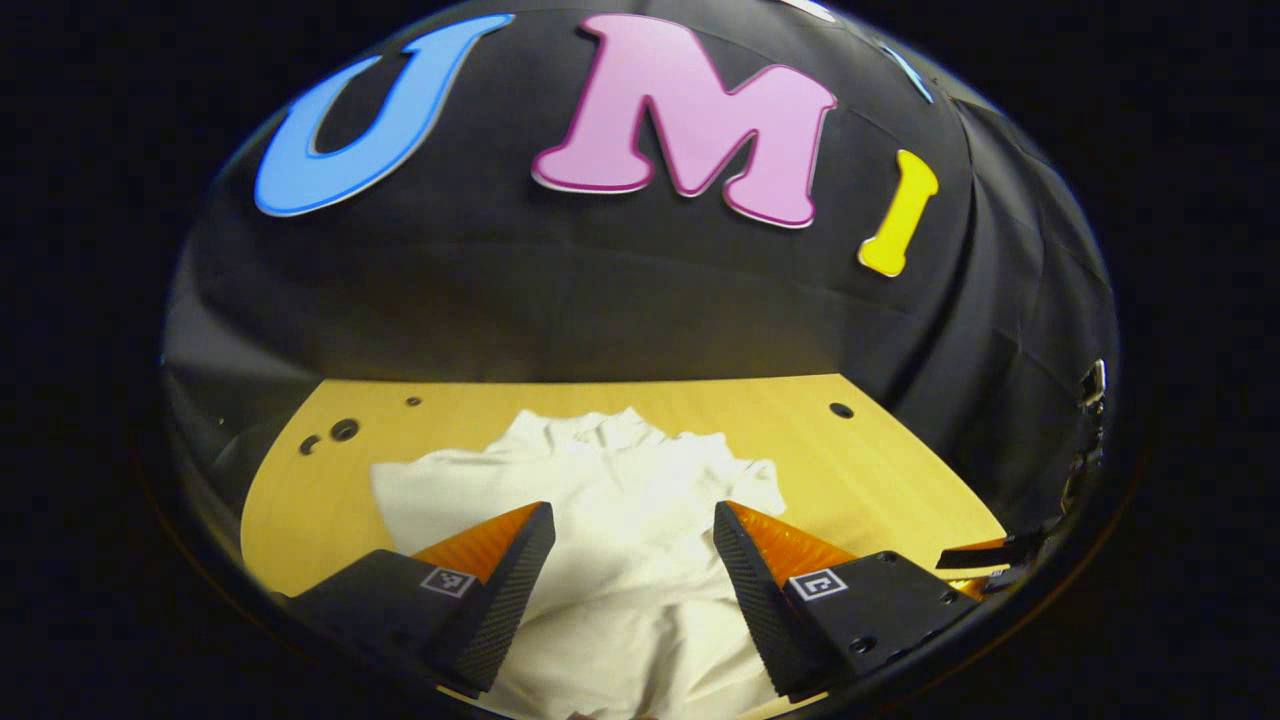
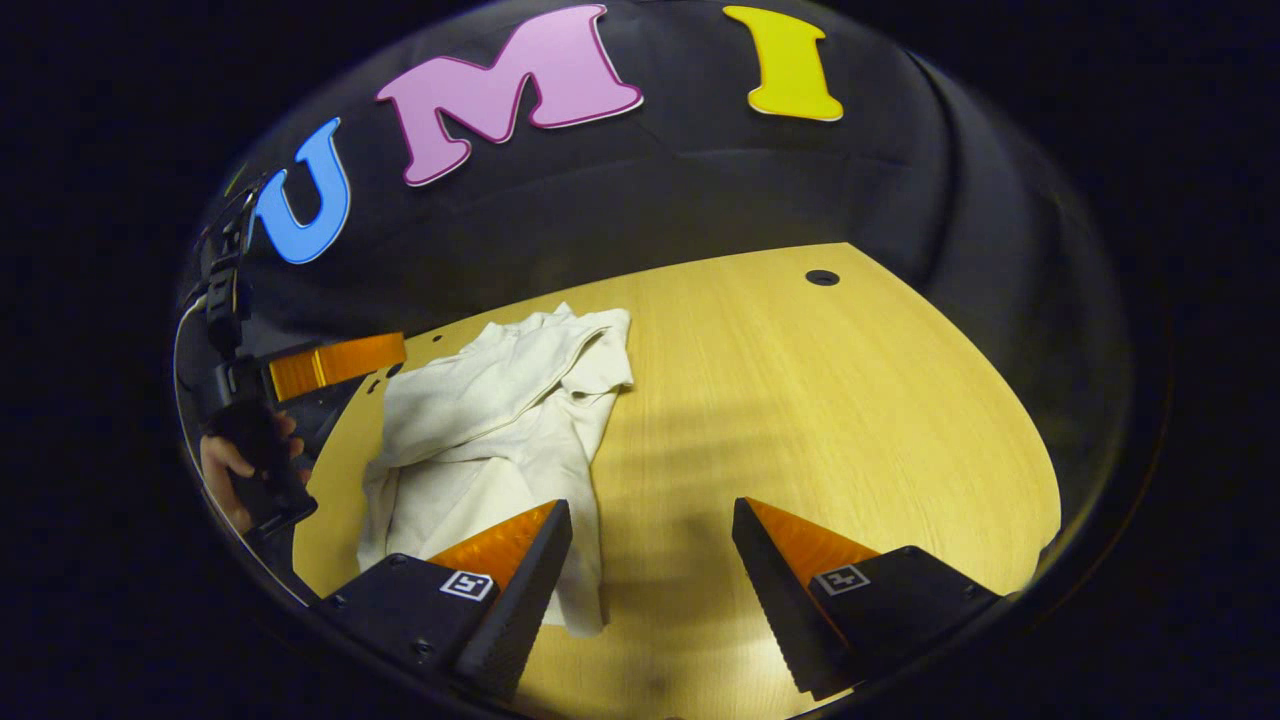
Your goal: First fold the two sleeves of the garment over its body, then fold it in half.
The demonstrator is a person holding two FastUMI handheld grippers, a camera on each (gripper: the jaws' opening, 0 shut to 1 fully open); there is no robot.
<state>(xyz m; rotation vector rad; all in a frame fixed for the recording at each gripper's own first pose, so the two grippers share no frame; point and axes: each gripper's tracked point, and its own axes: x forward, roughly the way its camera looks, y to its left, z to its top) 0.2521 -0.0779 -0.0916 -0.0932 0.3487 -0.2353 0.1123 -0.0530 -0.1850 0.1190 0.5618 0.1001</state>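
Observation:
A white garment lies crumpled on the wooden table. In the left gripper view my left gripper hangs open above the middle of the cloth, its fingers apart with nothing between them. In the right gripper view the same garment lies to the left, one sleeve pointing toward the far edge. My right gripper is open over bare table beside the garment's right edge, its left finger above the hem. The left gripper and the hand holding it appear at the far left.
Small round holes mark the tabletop near the far edge. The black booth wall rises right behind the table. Open wood stretches to the right of the garment in the right gripper view. The tip of the other gripper shows at the table's right edge.

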